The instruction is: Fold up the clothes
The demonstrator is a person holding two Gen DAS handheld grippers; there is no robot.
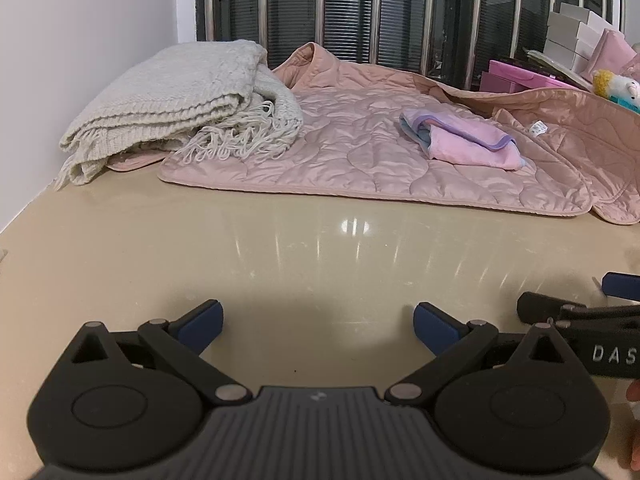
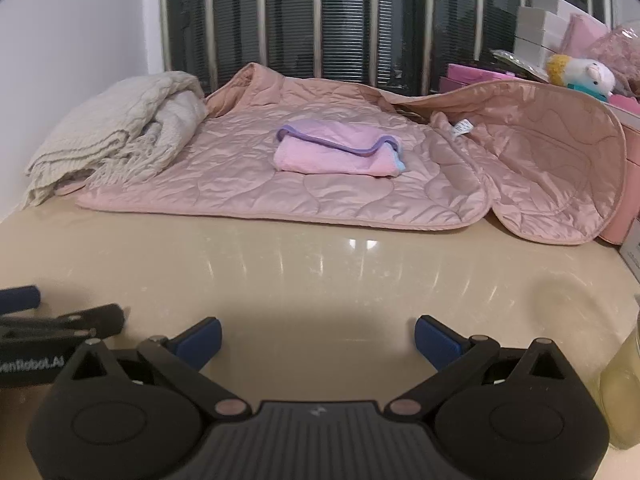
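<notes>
The pink quilted jacket (image 2: 340,184) lies spread out on the far part of the table (image 2: 300,280), with its near hem running along in front of both claws. It looks soft, puffy and light, and its shiny cloth is likely slippery, so a pinch on the stitched edge or a corner should hold better than a grab at the smooth middle. A small pink towel (image 2: 340,152) sits folded on top of the jacket near its middle, and it looks soft and light too. It may need to come off before the jacket can be folded. On the far left a cream knitted blanket (image 1: 172,100) with fringe rests partly on the jacket's left edge. The right side of the jacket curls up against some pink boxes (image 2: 624,168), near a plush toy (image 2: 580,74). The left claw (image 1: 318,326) is wide open and holds nothing, low over the bare near part of the table. The right claw (image 2: 318,340) is wide open and empty too, just beside it on the right. Both claws are well apart from the jacket, which lies straight ahead of them, so they would have to reach forward to get the near hem.
</notes>
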